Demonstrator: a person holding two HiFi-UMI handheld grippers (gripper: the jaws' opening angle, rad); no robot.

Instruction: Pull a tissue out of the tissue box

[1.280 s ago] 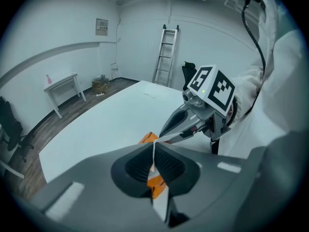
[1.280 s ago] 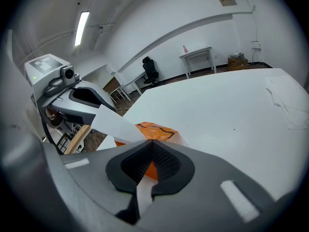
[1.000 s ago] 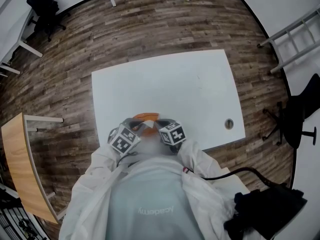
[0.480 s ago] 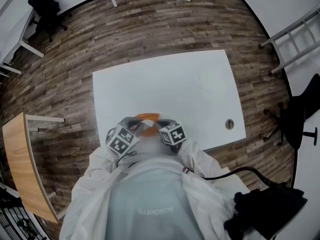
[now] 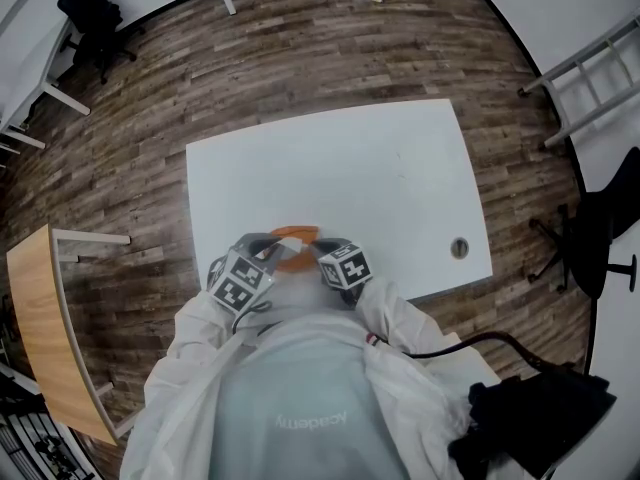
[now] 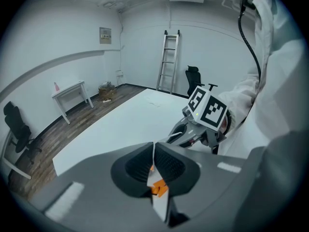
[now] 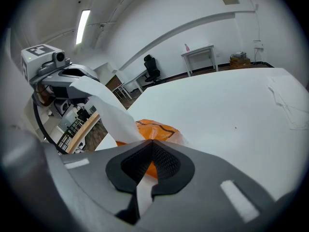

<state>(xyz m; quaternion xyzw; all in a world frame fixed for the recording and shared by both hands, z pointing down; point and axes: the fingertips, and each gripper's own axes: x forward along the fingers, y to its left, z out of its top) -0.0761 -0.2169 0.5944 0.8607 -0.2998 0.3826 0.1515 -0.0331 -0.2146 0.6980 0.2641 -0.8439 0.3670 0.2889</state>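
An orange tissue pack (image 5: 293, 236) lies near the front edge of the white table (image 5: 380, 158). My left gripper (image 5: 272, 255) is shut on a white tissue (image 7: 104, 108), which runs up from the tissue pack (image 7: 161, 128) to the left gripper (image 7: 75, 82) above it. In the left gripper view a white sliver of tissue (image 6: 159, 204) shows between the closed jaws of that gripper (image 6: 153, 153). My right gripper (image 7: 152, 146) is shut on the near side of the pack, low on the table. The right gripper (image 6: 173, 138) is close by in the left gripper view.
A thin white sheet (image 7: 287, 100) lies flat on the table farther out. There is a cable hole (image 5: 458, 248) at the table's right front. A wooden desk (image 5: 40, 328) stands to the left, a ladder (image 5: 590, 78) and a black chair (image 5: 600, 238) to the right.
My left gripper has risen a little with the tissue and drifted slightly left in the head view. The right gripper and the pack have stayed put.
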